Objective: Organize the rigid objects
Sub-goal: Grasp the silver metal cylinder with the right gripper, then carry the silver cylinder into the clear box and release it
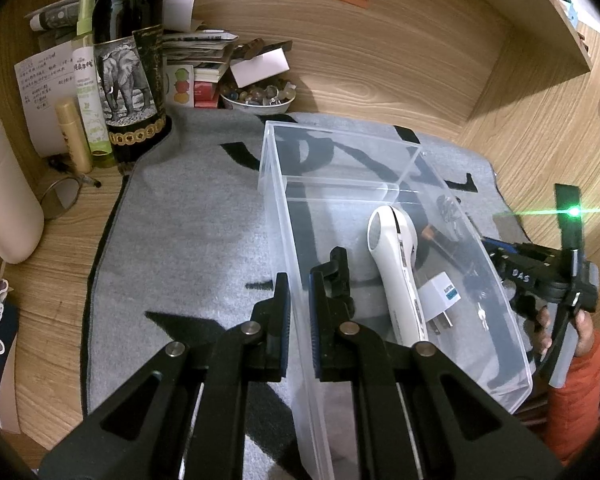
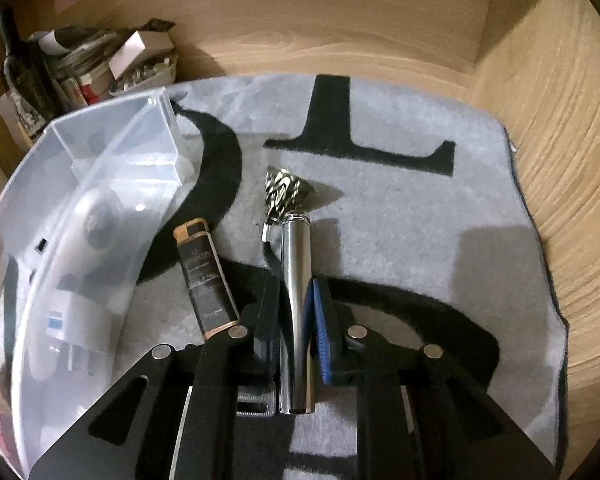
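A clear plastic box (image 1: 340, 160) lies on a grey mat with black letters (image 1: 188, 216). My left gripper (image 1: 300, 304) is shut on the box's near side wall, one finger inside and one outside. In the box lie a white handheld device (image 1: 396, 272) and a white plug adapter (image 1: 440, 296). My right gripper (image 2: 298, 296) is shut on a shiny silver metal cylinder (image 2: 298, 264) lying on the mat (image 2: 420, 220) beside the box (image 2: 100, 152). Left of the cylinder lies a black-and-gold tube (image 2: 204, 276). Past its far end sits a silver ornament (image 2: 282, 192).
At the desk's back left stand a dark bottle with an elephant label (image 1: 128, 80), a spray bottle (image 1: 90, 92), paper stacks and a bowl of small stones (image 1: 260, 98). A white container (image 1: 4, 192) sits at the far left. A hand in an orange sleeve (image 1: 576, 384) holds the right gripper.
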`<action>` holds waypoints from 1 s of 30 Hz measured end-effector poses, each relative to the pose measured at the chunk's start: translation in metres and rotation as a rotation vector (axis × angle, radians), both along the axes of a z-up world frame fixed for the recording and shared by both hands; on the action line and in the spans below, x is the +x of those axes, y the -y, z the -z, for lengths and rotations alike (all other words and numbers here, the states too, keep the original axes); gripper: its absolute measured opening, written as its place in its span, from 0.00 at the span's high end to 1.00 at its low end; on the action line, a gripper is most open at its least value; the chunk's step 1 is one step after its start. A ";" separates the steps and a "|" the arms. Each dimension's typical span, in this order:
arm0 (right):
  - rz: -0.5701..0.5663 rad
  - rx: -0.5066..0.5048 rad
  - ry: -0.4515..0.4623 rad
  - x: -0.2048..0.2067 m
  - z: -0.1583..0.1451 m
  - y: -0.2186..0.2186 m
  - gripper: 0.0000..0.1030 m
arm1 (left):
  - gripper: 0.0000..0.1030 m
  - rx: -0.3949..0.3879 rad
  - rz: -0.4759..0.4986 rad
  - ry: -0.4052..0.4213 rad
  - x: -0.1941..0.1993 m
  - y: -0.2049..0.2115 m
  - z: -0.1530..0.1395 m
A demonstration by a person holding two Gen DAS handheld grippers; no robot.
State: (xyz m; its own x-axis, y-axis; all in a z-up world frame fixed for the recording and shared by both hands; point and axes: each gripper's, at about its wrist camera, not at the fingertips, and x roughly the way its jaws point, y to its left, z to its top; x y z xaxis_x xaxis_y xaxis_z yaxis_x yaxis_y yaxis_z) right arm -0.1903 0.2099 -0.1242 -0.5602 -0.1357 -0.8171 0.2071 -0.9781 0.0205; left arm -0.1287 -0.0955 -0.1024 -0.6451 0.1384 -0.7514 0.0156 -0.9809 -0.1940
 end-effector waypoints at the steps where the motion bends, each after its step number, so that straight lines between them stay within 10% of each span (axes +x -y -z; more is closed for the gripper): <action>1: 0.002 -0.005 -0.010 0.002 -0.004 -0.001 0.86 | 0.92 0.000 0.000 0.000 0.000 0.000 0.000; 17: -0.032 -0.095 -0.244 0.027 -0.091 0.017 0.86 | 0.92 0.003 -0.001 0.000 0.000 0.000 0.000; 30: -0.214 -0.126 -0.291 0.040 -0.107 0.086 0.86 | 0.92 0.001 0.000 -0.002 0.001 -0.001 -0.001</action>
State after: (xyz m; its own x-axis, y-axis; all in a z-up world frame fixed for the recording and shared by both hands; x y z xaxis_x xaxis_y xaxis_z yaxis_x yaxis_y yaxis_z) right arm -0.1504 0.1241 -0.0173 -0.7144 -0.3639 -0.5977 0.4213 -0.9057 0.0478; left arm -0.1277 -0.0942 -0.1018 -0.6468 0.1388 -0.7499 0.0152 -0.9807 -0.1947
